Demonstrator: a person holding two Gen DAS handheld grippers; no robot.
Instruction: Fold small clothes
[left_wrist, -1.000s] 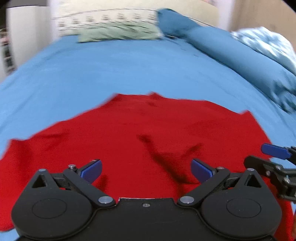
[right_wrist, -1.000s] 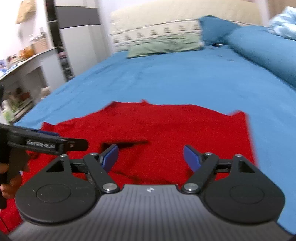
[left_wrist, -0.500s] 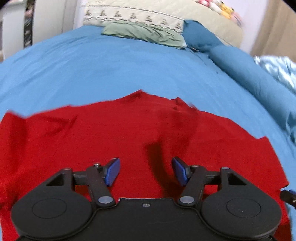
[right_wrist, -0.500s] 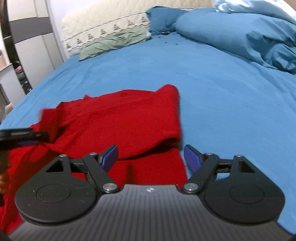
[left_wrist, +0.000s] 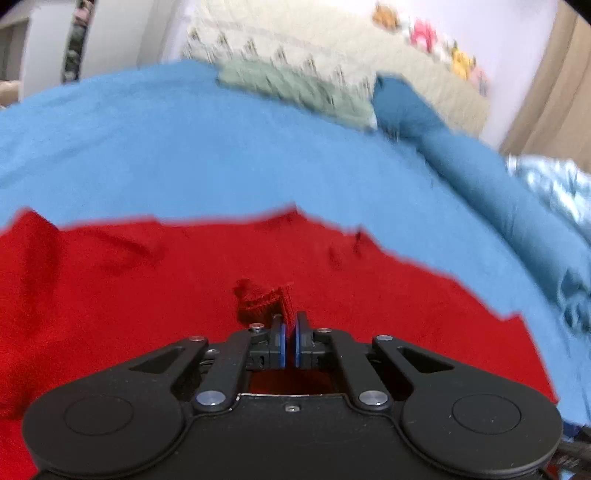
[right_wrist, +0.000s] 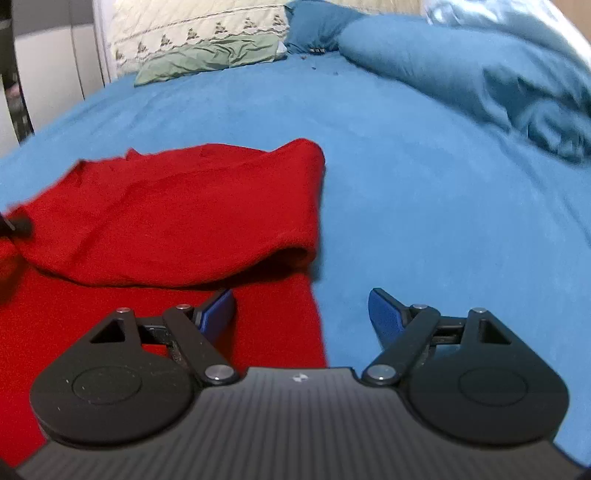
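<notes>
Left tongs (left_wrist: 289, 334) have just been closed on a pinch of red cloth (left_wrist: 147, 295), right tongs (right_wrist: 301, 314) are held open, so a fold can be started.

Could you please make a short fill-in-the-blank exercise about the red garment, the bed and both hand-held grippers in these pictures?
1. The left hand-held gripper is shut on a pinch of the ____ garment.
2. The garment lies on a ____ bed sheet.
3. The jaws of the right hand-held gripper are ____.
4. At the head of the bed lies a ____ pillow.

Missing words: red; blue; open; green
</notes>
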